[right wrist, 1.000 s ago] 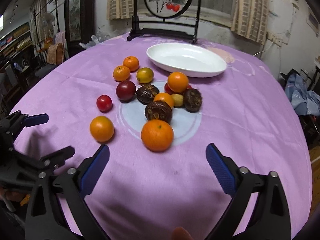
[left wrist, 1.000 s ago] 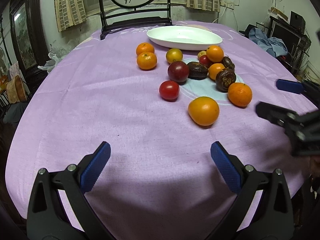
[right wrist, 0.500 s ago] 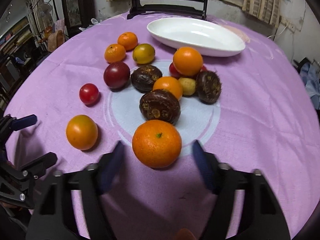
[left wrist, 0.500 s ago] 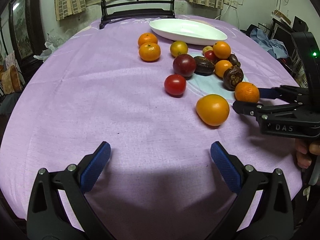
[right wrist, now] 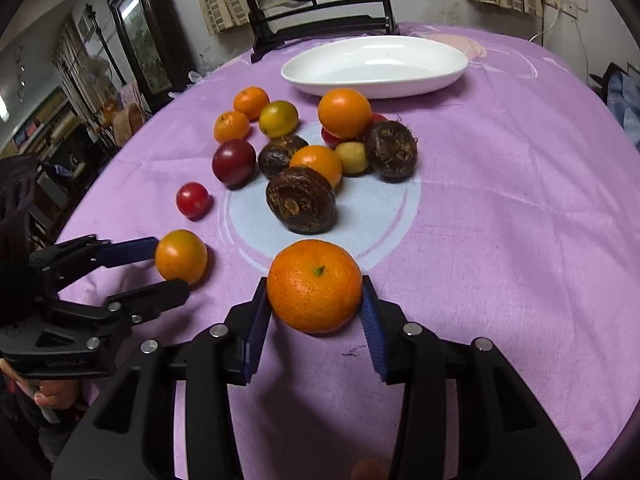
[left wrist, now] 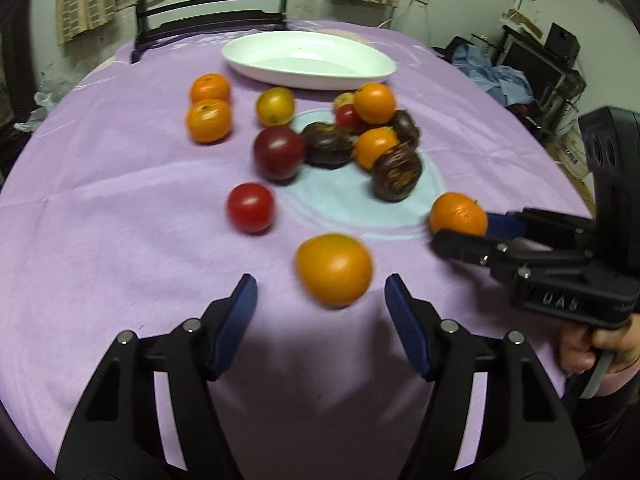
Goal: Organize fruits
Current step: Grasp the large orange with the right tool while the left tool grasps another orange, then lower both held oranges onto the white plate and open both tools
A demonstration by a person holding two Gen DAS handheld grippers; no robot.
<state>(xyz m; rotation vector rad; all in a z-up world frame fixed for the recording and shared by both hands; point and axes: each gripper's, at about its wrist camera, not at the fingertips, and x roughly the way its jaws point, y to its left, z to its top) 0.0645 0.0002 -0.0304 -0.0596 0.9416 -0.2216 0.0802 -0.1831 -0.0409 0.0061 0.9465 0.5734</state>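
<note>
Since earlier: both grippers have dropped toward the near fruits and narrowed from wide spread; nothing else on the cloth has shifted.
Right fingers: my right gripper is closing, its blue pads on either flank of the big orange. They look to be touching the peel; I cannot tell how firm the pinch is. Side view from the left camera shows the same gripper with that orange between its tips.
Left fingers: my left gripper is also closing, about half spread. The smooth orange fruit sits between the tips, with a gap on both sides in the left view; frame is blurred. In the right view its upper finger meets the fruit's left edge.
Orange on cloth: appears to rest on the purple tablecloth, not lifted.
Red tomato: alone, just beyond the left gripper's fruit.
Main cluster: dark plum, brown wrinkled fruits, more oranges, a small yellow one, bunched on the pale blue circle mid-table.
Outliers: two small oranges and a yellow-green fruit to the left of the cluster.
White dish: at the far side, nothing in it.
Done: my read, nothing sorted yet.
Left: every fruit to be gathered, likely into the dish; these two first.
</note>
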